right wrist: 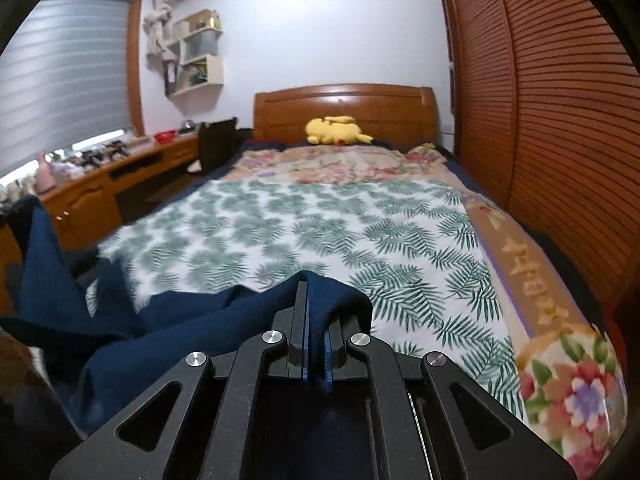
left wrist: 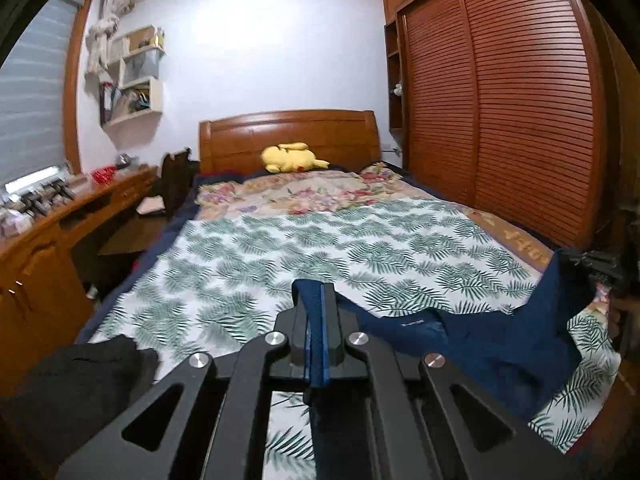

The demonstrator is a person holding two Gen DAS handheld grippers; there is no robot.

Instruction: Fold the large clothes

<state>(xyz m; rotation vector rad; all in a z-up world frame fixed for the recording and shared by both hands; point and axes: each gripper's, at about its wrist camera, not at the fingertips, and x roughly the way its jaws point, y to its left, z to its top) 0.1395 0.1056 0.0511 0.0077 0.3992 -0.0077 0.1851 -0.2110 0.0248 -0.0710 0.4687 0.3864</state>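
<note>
One navy garment (left wrist: pixel 500 344) hangs between two claws above the near end of the bed. Both claws are clamped on its cloth: the left gripper (left wrist: pixel 316 300) pinches a fold that trails off toward three o'clock, where the right gripper shows at the frame edge; the right gripper (right wrist: pixel 314 300) pinches another fold, with the fabric sagging away toward nine o'clock. Beneath lies one leaf-print sheet (right wrist: pixel 320 232) over one floral blanket (right wrist: pixel 348 164). At twelve o'clock, one yellow plush toy (left wrist: pixel 290 158) rests against the wooden headboard (left wrist: pixel 288 128). One slatted wardrobe (left wrist: pixel 500 100) stands at two o'clock, one desk (right wrist: pixel 120 176) at ten.
</note>
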